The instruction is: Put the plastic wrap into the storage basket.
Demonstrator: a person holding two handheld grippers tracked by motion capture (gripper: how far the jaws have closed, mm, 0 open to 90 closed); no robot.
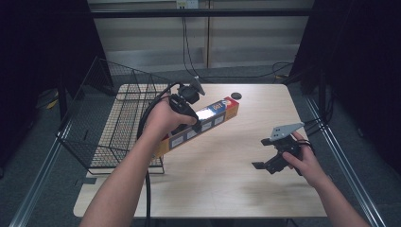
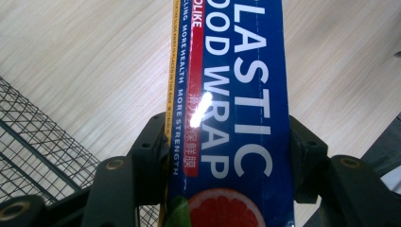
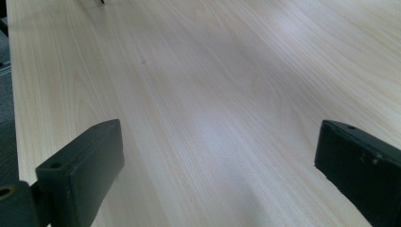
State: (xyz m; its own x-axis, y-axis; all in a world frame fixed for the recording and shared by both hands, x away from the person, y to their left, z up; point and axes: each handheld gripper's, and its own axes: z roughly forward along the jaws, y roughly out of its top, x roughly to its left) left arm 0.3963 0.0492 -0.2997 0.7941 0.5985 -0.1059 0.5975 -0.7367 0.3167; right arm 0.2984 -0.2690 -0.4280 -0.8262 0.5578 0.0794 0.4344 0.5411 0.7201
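A long blue and yellow plastic wrap box (image 1: 203, 124) hangs above the table, tilted, its far end toward the back right. My left gripper (image 1: 189, 116) is shut on the box near its middle. In the left gripper view both jaws press the sides of the plastic wrap box (image 2: 231, 118), with my left gripper (image 2: 229, 156) around it and the wood table below. My right gripper (image 1: 265, 163) stays low over the table at the right, jaws wide apart. My right gripper (image 3: 217, 161) holds nothing, with bare wood between its jaws.
A black wire basket (image 1: 118, 123) stands at the table's left edge, close beside the held box; its mesh (image 2: 38, 156) lies just left of the left jaws. A small black round object (image 1: 236, 95) lies near the table's back edge. Dark curtains flank both sides.
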